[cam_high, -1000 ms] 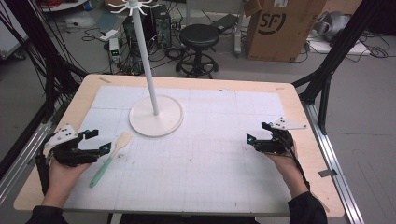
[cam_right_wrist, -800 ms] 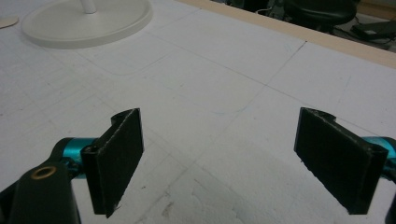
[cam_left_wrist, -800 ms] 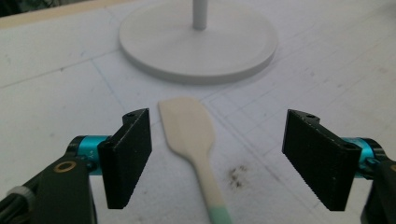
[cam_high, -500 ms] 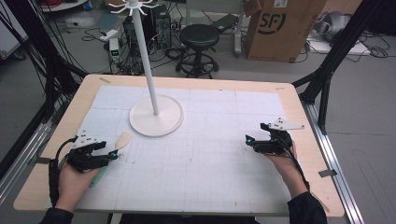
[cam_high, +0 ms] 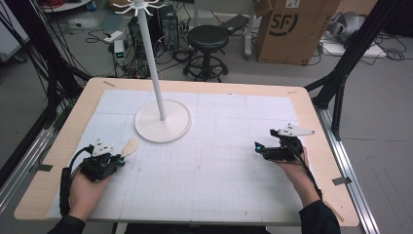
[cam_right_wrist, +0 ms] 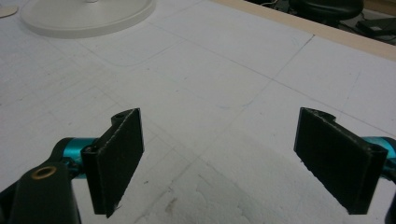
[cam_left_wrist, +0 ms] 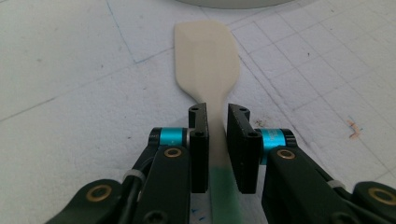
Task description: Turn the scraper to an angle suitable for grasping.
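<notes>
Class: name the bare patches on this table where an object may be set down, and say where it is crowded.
The widest free patch lies between the left hand-held gripper and the right hand-held gripper, in front of the stand base. The far right of the mat, beside the base, is bare too. It is crowded at the near left, where the spatula sits between the left jaws.

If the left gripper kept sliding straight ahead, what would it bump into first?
Apart from the spatula between its jaws, the left gripper would probably meet the stand's round white base first; depth is unclear.
</notes>
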`<state>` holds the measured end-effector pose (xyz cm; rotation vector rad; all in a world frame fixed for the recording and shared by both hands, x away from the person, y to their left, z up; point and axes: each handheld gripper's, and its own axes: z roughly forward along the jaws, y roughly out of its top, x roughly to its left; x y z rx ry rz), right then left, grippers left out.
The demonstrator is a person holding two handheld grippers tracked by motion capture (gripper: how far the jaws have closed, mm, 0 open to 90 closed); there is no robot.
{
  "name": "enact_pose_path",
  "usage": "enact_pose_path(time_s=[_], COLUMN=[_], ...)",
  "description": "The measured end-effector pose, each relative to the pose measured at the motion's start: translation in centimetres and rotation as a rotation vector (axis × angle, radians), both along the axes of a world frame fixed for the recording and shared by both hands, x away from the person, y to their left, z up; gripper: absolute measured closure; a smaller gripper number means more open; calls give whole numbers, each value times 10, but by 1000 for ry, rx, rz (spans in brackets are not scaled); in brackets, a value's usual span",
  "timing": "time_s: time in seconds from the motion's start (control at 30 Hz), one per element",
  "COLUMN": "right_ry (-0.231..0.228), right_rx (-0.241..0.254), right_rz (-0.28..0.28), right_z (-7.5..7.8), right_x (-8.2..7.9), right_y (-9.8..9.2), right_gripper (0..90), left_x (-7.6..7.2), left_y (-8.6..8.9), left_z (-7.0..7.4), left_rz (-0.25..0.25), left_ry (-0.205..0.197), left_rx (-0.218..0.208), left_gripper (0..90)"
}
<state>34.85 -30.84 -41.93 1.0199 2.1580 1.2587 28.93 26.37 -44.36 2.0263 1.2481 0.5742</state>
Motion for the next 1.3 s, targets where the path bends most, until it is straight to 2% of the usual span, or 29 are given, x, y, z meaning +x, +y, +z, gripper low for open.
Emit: enact_pose_path(time_s=[0.03,0.23,0.27,0.3,0.33,0.37,0.4,0.5,0.6,0.63,0.7,0.73,0.77,0.8,0.93,0.97,1.0,1.03,1.1,1.2,1.3], right_ry=[0,-4,-1,-2,0,0,0,1,-1,-1,-9,-10,-15,-15,-22,-26,-26,-31,-41,-53,-59], right_rx=[-3,1,5,5,9,11,13,10,10,12,13,10,14,14,39,49,49,52,57,70,75], right_rz=[4,3,2,-1,-1,-4,-4,-4,-4,-5,-9,-11,-11,-11,-27,-35,-35,-37,-50,-69,-80], right_z=[0,1,1,1,1,1,1,0,1,1,2,2,3,3,6,7,7,7,9,11,12], right_x=[-1,-1,-1,-1,-1,-1,0,0,0,0,0,-1,-1,-1,-2,-2,-2,-2,-2,-3,-4], right_y=[1,0,-1,-1,-2,-2,-2,-2,-2,-2,-2,-3,-3,-3,-7,-9,-9,-10,-12,-15,-16], right_gripper=[152,153,153,153,153,153,153,153,153,153,154,155,155,155,155,155,155,155,156,158,158], left_x=[0,1,1,1,1,1,-2,-6,-6,-4,2,2,9,9,25,31,31,34,39,47,52], left_y=[1,2,4,9,9,11,15,14,9,-3,-19,-19,-39,-39,-86,-111,-111,-123,-144,-172,-198], left_z=[0,0,0,1,1,3,10,24,34,43,52,52,61,61,71,72,72,71,67,58,49], left_rz=[5,1,-2,-3,-3,-3,-32,-86,-125,-175,-235,-235,-299,-299,-452,-531,-531,-567,-634,-715,-787], left_ry=[3,4,9,29,29,29,6,-33,-48,-63,-70,-70,-73,-73,-81,-80,-80,-77,-61,-24,-6], left_rx=[-19,-23,-39,-79,-79,-101,-124,-158,-188,-197,-215,-215,-234,-234,-224,-199,-199,-176,-160,-187,-189], left_gripper=[800,811,812,812,812,813,813,812,812,812,812,812,812,812,811,811,811,811,810,810,810])
